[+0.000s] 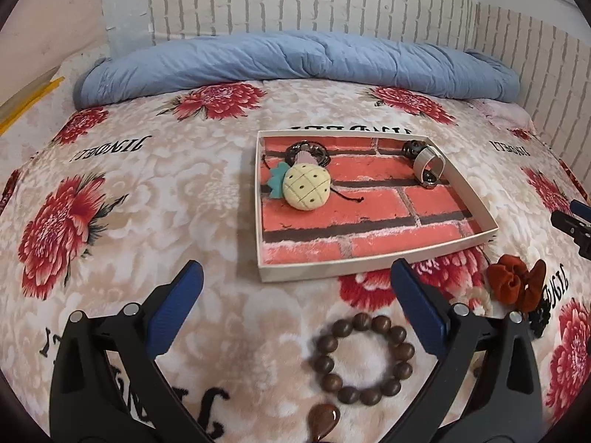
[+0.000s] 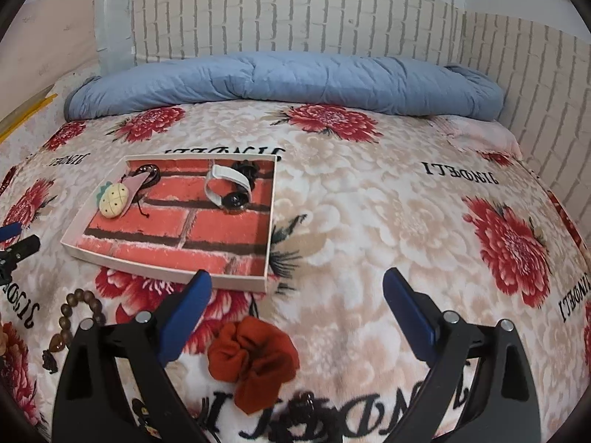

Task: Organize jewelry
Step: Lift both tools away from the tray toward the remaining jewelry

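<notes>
A bedroom in a home. A bed fills both views, spread with a plush floral blanket printed with red blooms and lettering. A rolled blue quilt lies along its far edge, against walls covered in white brick-pattern wallpaper. A pink pillow shows at the corner.

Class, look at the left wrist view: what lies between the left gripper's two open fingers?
The wooden bead bracelet lies on the blanket between the left gripper fingers, untouched.
</notes>
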A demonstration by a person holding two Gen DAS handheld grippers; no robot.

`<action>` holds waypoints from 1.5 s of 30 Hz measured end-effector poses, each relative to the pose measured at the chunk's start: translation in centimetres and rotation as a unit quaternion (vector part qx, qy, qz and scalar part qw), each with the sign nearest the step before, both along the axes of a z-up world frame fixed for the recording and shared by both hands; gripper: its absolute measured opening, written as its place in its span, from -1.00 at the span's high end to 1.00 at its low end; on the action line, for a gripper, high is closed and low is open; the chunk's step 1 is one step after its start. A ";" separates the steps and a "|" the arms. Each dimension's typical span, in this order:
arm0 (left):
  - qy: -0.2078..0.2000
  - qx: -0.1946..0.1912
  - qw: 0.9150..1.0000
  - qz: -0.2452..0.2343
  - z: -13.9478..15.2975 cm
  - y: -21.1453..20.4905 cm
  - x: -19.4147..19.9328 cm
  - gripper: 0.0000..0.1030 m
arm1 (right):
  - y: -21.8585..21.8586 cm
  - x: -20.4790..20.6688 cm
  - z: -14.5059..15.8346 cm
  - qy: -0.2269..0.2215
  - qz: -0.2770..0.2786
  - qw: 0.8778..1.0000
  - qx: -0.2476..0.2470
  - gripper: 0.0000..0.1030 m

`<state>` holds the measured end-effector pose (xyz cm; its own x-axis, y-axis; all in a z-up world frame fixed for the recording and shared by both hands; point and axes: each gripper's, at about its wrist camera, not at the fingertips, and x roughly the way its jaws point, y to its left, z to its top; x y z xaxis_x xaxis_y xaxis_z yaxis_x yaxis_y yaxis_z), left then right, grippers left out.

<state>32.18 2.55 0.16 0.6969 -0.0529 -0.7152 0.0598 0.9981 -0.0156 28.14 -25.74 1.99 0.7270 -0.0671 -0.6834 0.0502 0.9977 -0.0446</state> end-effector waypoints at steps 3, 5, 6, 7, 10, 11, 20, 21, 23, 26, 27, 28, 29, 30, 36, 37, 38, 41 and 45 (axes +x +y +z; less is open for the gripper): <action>0.007 -0.007 1.000 0.003 -0.4 0.5 -0.8 -0.90 | -0.2 -0.9 -0.4 -0.006 -0.012 1.000 -0.006 -0.78; 0.008 -0.011 1.000 0.000 -0.6 0.6 -1.2 -0.90 | -0.3 -1.3 -0.9 -0.005 -0.019 1.000 -0.007 -0.78; 0.009 -0.011 1.000 0.000 -0.8 0.7 -1.5 -0.90 | -0.4 -1.4 -1.2 -0.004 -0.021 1.000 -0.006 -0.78; 0.009 -0.011 1.000 0.000 -0.9 0.7 -1.7 -0.90 | -0.5 -1.6 -1.3 -0.004 -0.023 1.000 -0.004 -0.78; 0.013 -0.012 1.000 0.000 -1.5 0.7 -2.1 -0.90 | -0.7 -1.9 -2.0 -0.001 -0.027 1.000 0.004 -0.78; 0.015 -0.013 1.000 0.000 -1.7 0.8 -2.2 -0.90 | -0.7 -2.0 -2.2 0.000 -0.029 1.000 0.006 -0.78; 0.037 -0.021 0.999 0.004 -3.7 0.9 -2.5 -0.90 | -1.0 -2.6 -3.4 0.004 -0.035 0.999 0.013 -0.78; 0.039 -0.023 0.999 0.004 -3.9 0.9 -2.5 -0.90 | -1.0 -2.7 -3.5 0.004 -0.036 0.999 0.013 -0.78; 0.043 -0.023 0.999 0.006 -4.2 0.8 -2.4 -0.89 | -0.9 -2.7 -3.7 0.006 -0.037 0.999 0.010 -0.78; 0.044 -0.019 0.999 0.009 -4.4 0.8 -2.5 -0.89 | -0.8 -2.7 -4.0 0.009 -0.035 0.999 0.007 -0.78; 0.045 -0.020 0.999 0.009 -4.5 0.8 -2.4 -0.89 | -0.8 -2.7 -4.1 0.009 -0.032 0.999 0.007 -0.78; 0.046 -0.021 0.999 0.009 -4.6 0.8 -2.4 -0.89 | -0.6 -2.7 -4.2 0.011 -0.028 1.000 0.008 -0.78; 0.046 -0.022 0.999 0.009 -4.6 0.8 -2.4 -0.89 | -0.5 -2.7 -4.3 0.011 -0.026 1.000 0.008 -0.78; 0.047 -0.022 0.999 0.008 -4.7 0.8 -2.4 -0.89 | -0.4 -2.7 -4.4 0.012 -0.026 1.000 0.007 -0.78; 0.053 -0.026 0.998 0.001 -5.3 0.6 -2.3 -0.84 | 0.6 -2.8 -4.9 0.014 -0.018 1.000 0.013 -0.78; 0.055 -0.026 0.998 0.000 -5.4 0.6 -2.3 -0.81 | 0.7 -2.8 -4.9 0.015 -0.017 1.000 0.014 -0.78; 0.056 -0.026 0.998 -0.001 -5.5 0.7 -2.3 -0.78 | 0.8 -2.8 -4.9 0.015 -0.017 1.000 0.016 -0.78; 0.061 -0.031 0.998 0.000 -5.6 0.8 -2.3 -0.72 | 1.2 -2.9 -4.9 0.015 -0.013 1.000 0.018 -0.77; 0.059 -0.033 0.998 0.001 -5.3 0.9 -2.4 -0.72 | 1.6 -3.2 -4.4 0.011 -0.009 1.000 0.021 -0.77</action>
